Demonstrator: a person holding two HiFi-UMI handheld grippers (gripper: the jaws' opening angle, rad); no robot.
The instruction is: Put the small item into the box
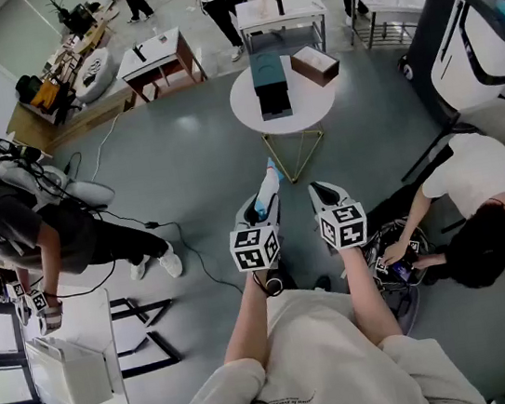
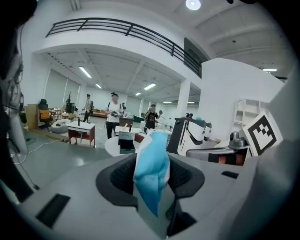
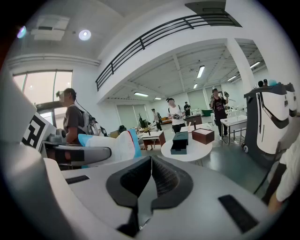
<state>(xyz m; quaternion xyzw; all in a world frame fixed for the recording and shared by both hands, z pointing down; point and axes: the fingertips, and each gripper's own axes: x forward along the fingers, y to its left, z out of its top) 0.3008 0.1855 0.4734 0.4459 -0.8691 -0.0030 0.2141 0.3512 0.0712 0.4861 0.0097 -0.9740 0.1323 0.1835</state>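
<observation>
A small blue and white packet point(image 2: 151, 168) is pinched between the pads of my left gripper point(image 1: 268, 201) and sticks out past its tips point(image 1: 269, 182). My right gripper point(image 1: 319, 191) is beside it, shut with nothing in it point(image 3: 149, 161). Both are held above the floor, short of a round white table point(image 1: 249, 112). On that table stand an open dark teal box point(image 1: 270, 84) and a brown box point(image 1: 315, 65). The right gripper view shows the teal box point(image 3: 179, 140), the brown box point(image 3: 203, 136) and the packet point(image 3: 117, 145) at its left.
A person crouches on the floor at my right point(image 1: 475, 210), and another bends over a white stand at the left point(image 1: 22, 231). A large white machine point(image 1: 472, 32) is at the far right. Desks point(image 1: 156, 60) and standing people are behind the round table.
</observation>
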